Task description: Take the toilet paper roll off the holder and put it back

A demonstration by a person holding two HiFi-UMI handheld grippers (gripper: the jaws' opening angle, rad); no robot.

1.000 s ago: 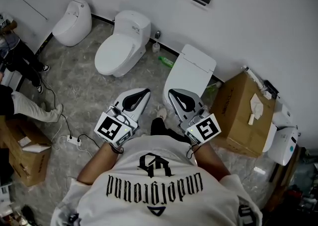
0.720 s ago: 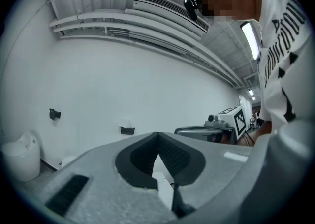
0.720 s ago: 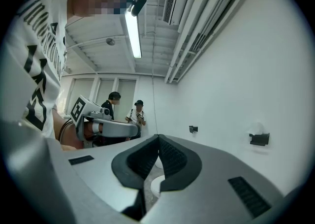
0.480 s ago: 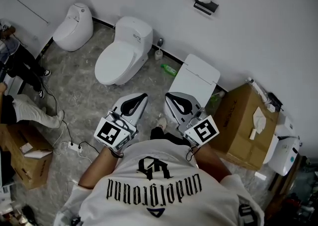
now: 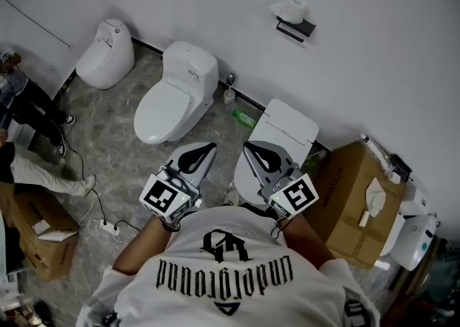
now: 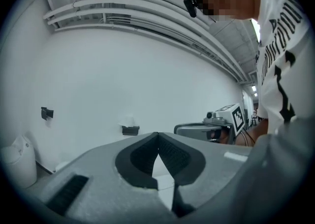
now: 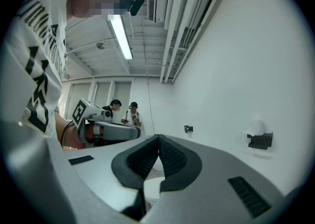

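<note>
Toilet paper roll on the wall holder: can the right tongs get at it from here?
Probably not yet. The toilet paper roll sits on its holder on the wall, well beyond the right tongs, which are shut, with a toilet standing between. Nothing covers the roll, so stepping closer should do.

White toilet [image 5: 172, 99], cardboard box [image 5: 345, 196], green bottle [image 5: 244, 118] on grey floor [image 5: 108, 139]
</note>
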